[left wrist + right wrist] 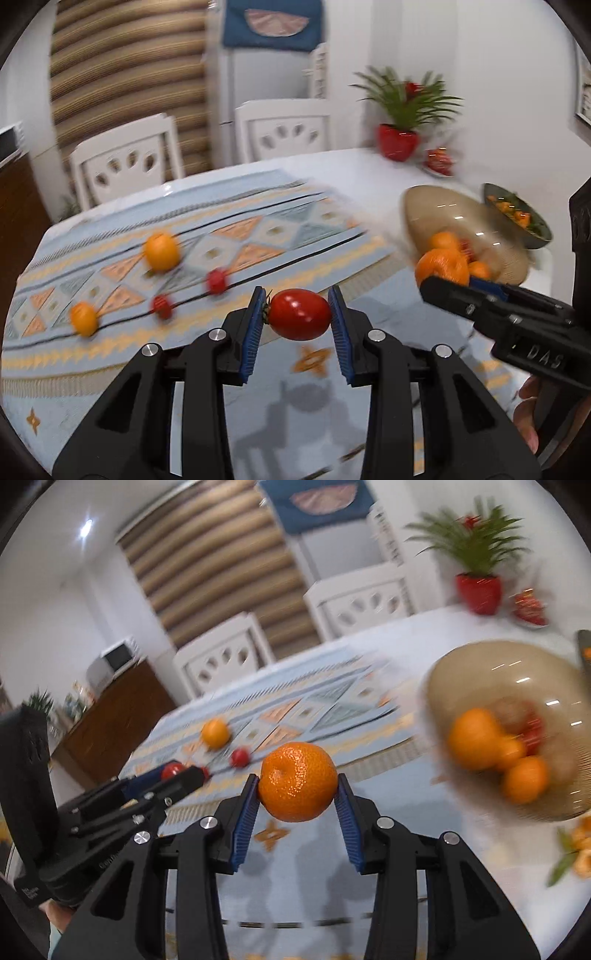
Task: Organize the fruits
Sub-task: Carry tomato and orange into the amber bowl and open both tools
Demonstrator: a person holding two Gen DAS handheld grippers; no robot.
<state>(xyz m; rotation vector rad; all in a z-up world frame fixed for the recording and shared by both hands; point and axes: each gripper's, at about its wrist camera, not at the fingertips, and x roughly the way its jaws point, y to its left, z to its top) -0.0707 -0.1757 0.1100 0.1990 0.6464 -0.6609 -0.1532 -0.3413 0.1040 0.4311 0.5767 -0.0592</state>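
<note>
Left wrist view: left claw [298, 317] grips a tomato [300, 314]; right claw [297, 792] clamps a mandarin [297, 781].

Both grippers, left [298, 320] and right [297, 789], are black plastic with ribbed blue pads and silver screws.

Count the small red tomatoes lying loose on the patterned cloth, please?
2: one tomato mid-cloth, another tomato nearer, left. A third sits in the left gripper; the bowl may hide more.
</note>
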